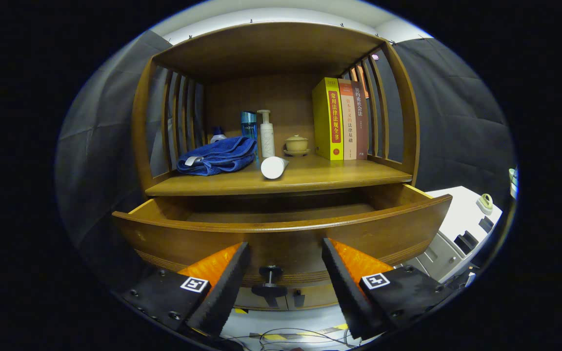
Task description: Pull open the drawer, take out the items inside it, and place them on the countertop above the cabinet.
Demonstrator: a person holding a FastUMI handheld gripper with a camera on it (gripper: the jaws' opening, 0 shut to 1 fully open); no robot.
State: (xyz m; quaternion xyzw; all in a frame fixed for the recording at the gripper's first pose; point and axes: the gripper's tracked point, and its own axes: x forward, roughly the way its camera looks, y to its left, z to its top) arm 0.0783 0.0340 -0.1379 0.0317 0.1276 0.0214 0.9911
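Observation:
The wooden drawer point(281, 234) of the cabinet stands pulled out, its curved front facing me. Its dark knob point(270, 270) sits low on the front, between my fingers and untouched by them. My gripper point(285, 251) is open, with nothing held, just in front of the drawer front. From here I see only the far inner wall of the drawer; its floor is hidden by the front. On the countertop point(310, 181) above lie a folded blue towel point(217, 156) and a white tube point(274, 167) on its side.
At the back of the countertop stand a blue bottle point(249, 126), a white pump bottle point(266, 134), a small lidded cup point(296, 144) and three upright books point(342, 119). Slatted wooden sides enclose the shelf. A white unit point(456, 234) stands to the right; cables lie on the floor below.

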